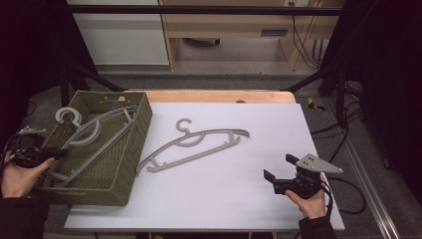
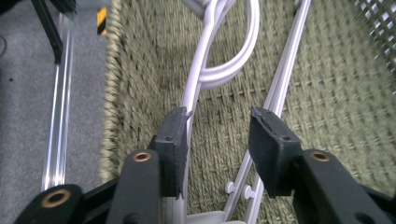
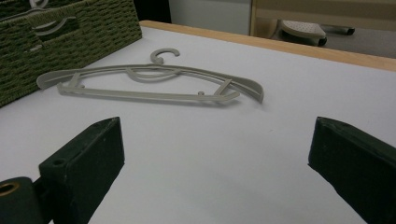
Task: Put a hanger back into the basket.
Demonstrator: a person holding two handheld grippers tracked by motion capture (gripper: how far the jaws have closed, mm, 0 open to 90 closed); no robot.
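A grey plastic hanger (image 1: pixel 94 130) lies slanted inside the green woven basket (image 1: pixel 144 119) at the table's left, its hook over the far rim. My left gripper (image 1: pixel 60 152) reaches into the basket from the left. In the left gripper view its jaws (image 2: pixel 219 133) stand apart over the basket floor (image 2: pixel 327 93). The hanger's arm (image 2: pixel 196 88) runs along the left pad and its lower bar passes by the right pad, but nothing is pinched. A second grey hanger (image 1: pixel 199 144) lies flat on the white mat. My right gripper (image 1: pixel 278 167) rests near the front right, wide open, facing that hanger (image 3: pixel 149 84).
The white mat (image 1: pixel 259 124) covers the wooden table (image 1: pixel 219 96). The basket's side (image 3: pixel 93 32) stands left of the flat hanger in the right gripper view. A metal rail (image 2: pixel 58 121) and grey floor lie beyond the basket's edge. Cables hang at the far right.
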